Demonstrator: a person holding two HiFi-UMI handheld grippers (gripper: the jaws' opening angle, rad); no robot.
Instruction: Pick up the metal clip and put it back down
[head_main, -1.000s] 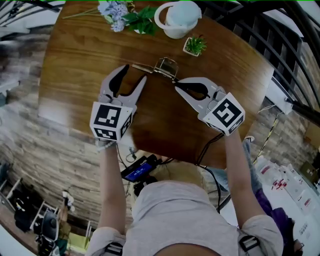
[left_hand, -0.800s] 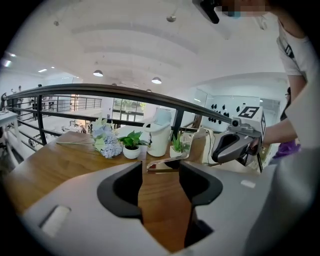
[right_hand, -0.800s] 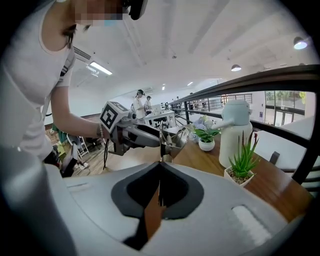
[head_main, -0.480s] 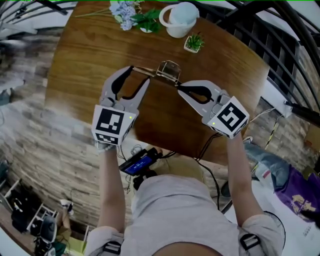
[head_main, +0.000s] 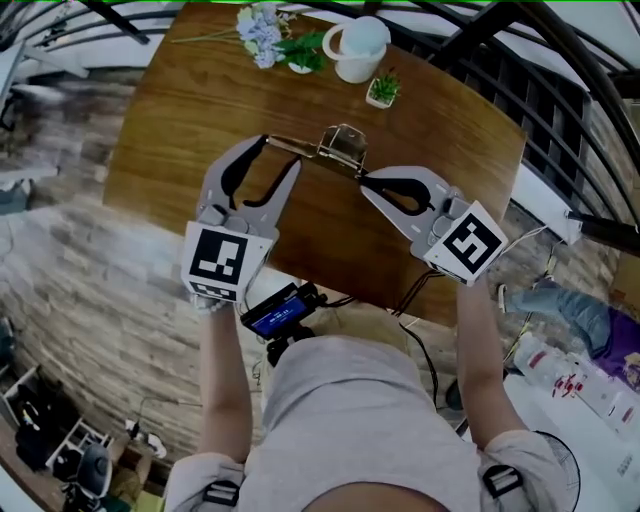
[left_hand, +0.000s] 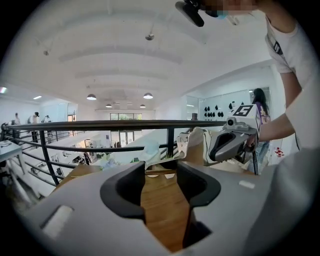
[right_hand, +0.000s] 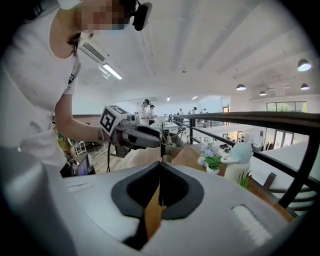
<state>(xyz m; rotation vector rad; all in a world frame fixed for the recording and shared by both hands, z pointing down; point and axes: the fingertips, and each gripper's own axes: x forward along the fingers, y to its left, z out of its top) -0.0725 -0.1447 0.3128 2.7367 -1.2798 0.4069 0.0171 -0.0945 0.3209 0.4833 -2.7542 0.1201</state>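
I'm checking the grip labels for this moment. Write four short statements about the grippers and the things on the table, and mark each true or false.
1. The right gripper is shut on the metal clip. True.
2. The left gripper is clamped shut on a cup. False: its jaws stand apart, though they have just been closing a little. The clip's long arm lies across the gap at their tips.
3. A white pitcher stands on the wooden table beside the flowers. True.
4. The small potted plant stands between the two grippers. False: it stands beyond the clip, next to the pitcher.
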